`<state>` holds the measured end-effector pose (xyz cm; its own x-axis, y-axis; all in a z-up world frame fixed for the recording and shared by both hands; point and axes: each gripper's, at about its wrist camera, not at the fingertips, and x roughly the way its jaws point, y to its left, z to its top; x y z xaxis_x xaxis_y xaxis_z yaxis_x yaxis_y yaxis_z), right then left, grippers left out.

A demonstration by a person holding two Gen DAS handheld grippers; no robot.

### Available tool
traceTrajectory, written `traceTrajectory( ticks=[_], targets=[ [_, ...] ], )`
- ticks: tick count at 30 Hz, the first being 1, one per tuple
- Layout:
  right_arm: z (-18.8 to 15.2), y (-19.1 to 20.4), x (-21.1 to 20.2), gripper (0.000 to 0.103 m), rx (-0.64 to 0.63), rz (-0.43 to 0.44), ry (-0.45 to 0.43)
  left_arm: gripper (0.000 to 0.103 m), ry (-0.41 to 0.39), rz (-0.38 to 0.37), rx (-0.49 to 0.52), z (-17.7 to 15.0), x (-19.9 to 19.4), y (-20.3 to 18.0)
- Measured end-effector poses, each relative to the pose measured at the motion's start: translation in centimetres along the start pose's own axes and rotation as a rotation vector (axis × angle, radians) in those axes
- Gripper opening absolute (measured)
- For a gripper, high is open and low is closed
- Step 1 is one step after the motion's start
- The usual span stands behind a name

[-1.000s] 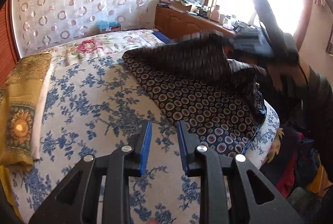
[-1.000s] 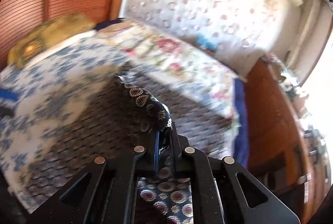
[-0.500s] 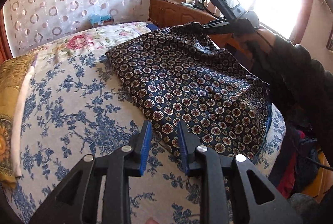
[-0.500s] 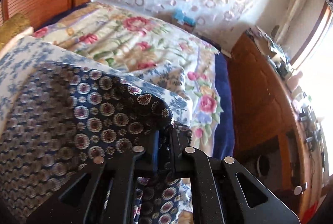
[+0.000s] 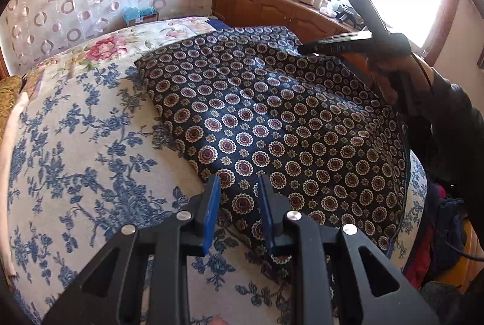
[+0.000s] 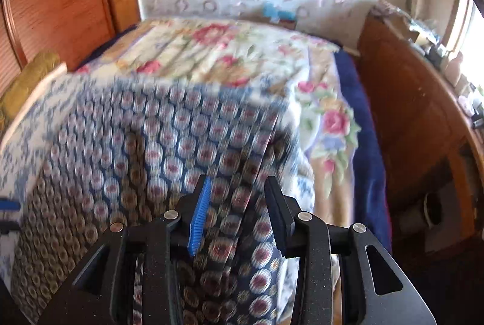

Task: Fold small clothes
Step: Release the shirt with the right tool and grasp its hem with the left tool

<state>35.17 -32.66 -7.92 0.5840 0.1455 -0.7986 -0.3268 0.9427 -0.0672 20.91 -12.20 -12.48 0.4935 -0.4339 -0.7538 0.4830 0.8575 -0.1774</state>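
Note:
A dark navy cloth [image 5: 272, 119] patterned with round medallions lies spread flat on the bed. My left gripper [image 5: 239, 201] hovers open over the cloth's near corner, with the fabric showing under the gap and nothing pinched. In the left wrist view my right gripper [image 5: 305, 48], held by a hand in a dark sleeve, is at the cloth's far right edge. In its own view my right gripper [image 6: 239, 204] has jaws that are opening; the blurred cloth [image 6: 169, 149] lies beneath them and the pads are clear of it.
The bed has a blue-flowered cover [image 5: 75, 143] and a rose-print blanket [image 6: 230, 53] further back. A folded yellow cloth [image 6: 30, 80] lies at the bed's left edge. A wooden cabinet [image 5: 272, 10] with clutter runs under the window. Dark clothes [image 5: 438, 222] are piled by the bed's right side.
The right gripper carried the cloth's edge across and down, then opened and let it go. The cloth went from bunched to spread flat. The left gripper came down closer to its near corner.

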Motion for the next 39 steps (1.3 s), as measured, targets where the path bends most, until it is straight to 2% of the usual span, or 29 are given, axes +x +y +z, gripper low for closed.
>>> traceTrajectory(
  ticks=[6,8,9,10,13,17,20,22,24,26,27,29,33,39],
  targets=[
    [-1.5,0.3,1.1,0.035,0.014,0.054,0.039,0.023,0.014,-0.003,0.003,-0.2,0.5,-0.3],
    [-1.4,0.5,1.0,0.010,-0.006,0.077,0.027,0.023,0.013,-0.004,0.003,-0.3,0.4,-0.3],
    [-1.4,0.7,0.8,0.009,-0.019,0.085,0.021,0.023,0.013,-0.005,0.003,-0.3,0.4,-0.4],
    [-1.5,0.9,0.5,0.003,-0.031,0.095,0.010,0.023,0.013,-0.005,0.004,-0.3,0.3,-0.4],
    [-1.2,1.1,-0.2,0.000,-0.052,0.095,-0.027,0.023,0.011,-0.005,0.004,-0.5,0.1,-0.5],
    [-0.7,-0.3,-1.6,0.000,-0.019,-0.036,-0.103,0.023,-0.002,-0.014,0.000,-0.8,-0.7,-0.9],
    [-0.7,-0.9,-0.8,0.000,-0.002,-0.114,-0.067,0.024,0.000,-0.014,0.001,-1.1,-0.9,-1.1],
    [-0.9,-0.8,-0.1,0.000,0.006,-0.132,-0.026,0.024,0.003,-0.015,0.004,-1.5,-1.2,-1.5],
    [-1.1,-0.5,-0.5,0.010,0.012,-0.134,-0.040,0.024,0.007,-0.016,0.005,-2.0,-1.3,-1.8],
    [-1.6,-0.3,-1.5,0.032,0.023,-0.136,-0.059,0.025,0.011,-0.016,0.009,-2.5,-1.5,-2.3],
    [-1.9,-0.2,-2.1,0.037,0.026,-0.127,-0.072,0.025,0.014,-0.014,0.011,-2.7,-1.6,-2.5],
    [-2.7,0.3,-3.5,0.054,0.031,-0.115,-0.100,0.025,0.020,-0.009,0.012,-3.3,-1.9,-2.9],
    [-5.1,1.5,-6.9,0.058,0.033,-0.112,-0.151,0.025,0.023,-0.011,0.009,-4.4,-2.7,-3.6],
    [-10.5,3.3,-10.2,0.058,0.059,-0.085,-0.157,0.026,0.026,-0.027,0.001,-6.5,-4.0,-4.5]
  ],
)
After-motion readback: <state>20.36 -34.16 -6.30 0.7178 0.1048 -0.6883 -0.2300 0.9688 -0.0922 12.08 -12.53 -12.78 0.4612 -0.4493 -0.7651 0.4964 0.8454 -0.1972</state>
